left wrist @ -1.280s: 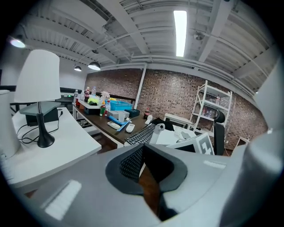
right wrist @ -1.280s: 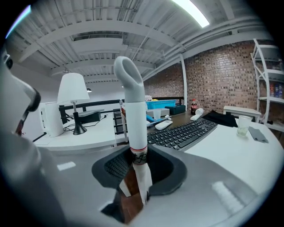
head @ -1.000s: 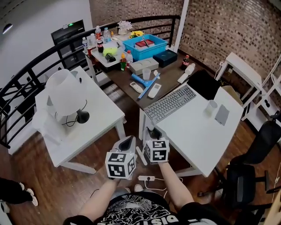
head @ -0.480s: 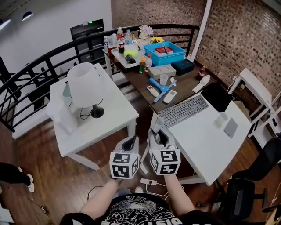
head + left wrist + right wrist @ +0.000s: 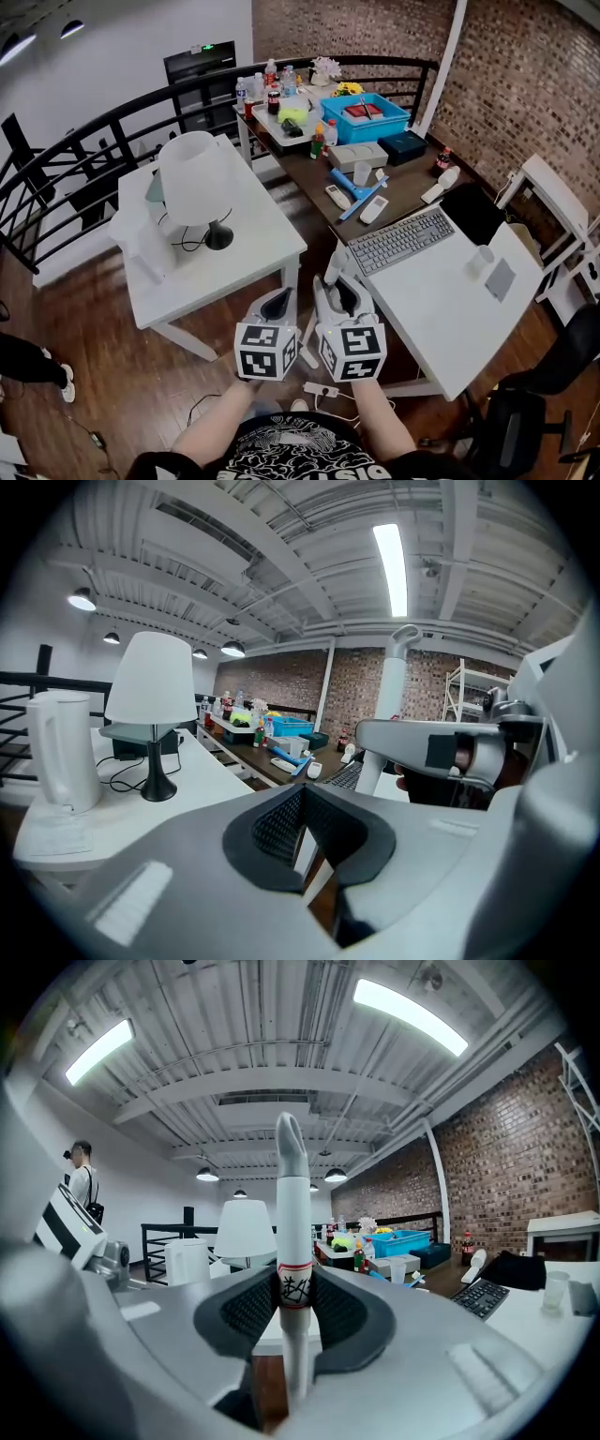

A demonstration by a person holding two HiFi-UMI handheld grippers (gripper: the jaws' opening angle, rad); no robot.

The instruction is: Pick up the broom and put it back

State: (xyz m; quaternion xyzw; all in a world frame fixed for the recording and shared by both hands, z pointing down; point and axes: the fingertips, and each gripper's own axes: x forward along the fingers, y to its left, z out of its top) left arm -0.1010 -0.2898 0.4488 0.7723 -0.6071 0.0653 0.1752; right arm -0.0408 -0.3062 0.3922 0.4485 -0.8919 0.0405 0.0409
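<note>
The right gripper [image 5: 292,1302] is clamped on the broom handle [image 5: 292,1232]. The white pole stands upright between its pads, and a red-edged label band sits right at the grip. In the head view this gripper [image 5: 337,289] is right of the table lamp [image 5: 195,183] and nearer the person, at the corner of the white desk [image 5: 450,314]. The rounded handle tip [image 5: 334,264] pokes up just beyond its jaws.

A second ago no white tip showed above the jaws. It has risen into sight since, and the right marker cube looks larger and sits level with the left one.

The left gripper [image 5: 302,829] has its jaws closed together with nothing between them. It sits just beside the right gripper on the lamp side [image 5: 278,302], much as before. From its own view, the lamp [image 5: 150,705] stands ahead to the left, with a white kettle [image 5: 58,752] further left of it and the gripped handle [image 5: 389,700] to the lamp's right.
</note>
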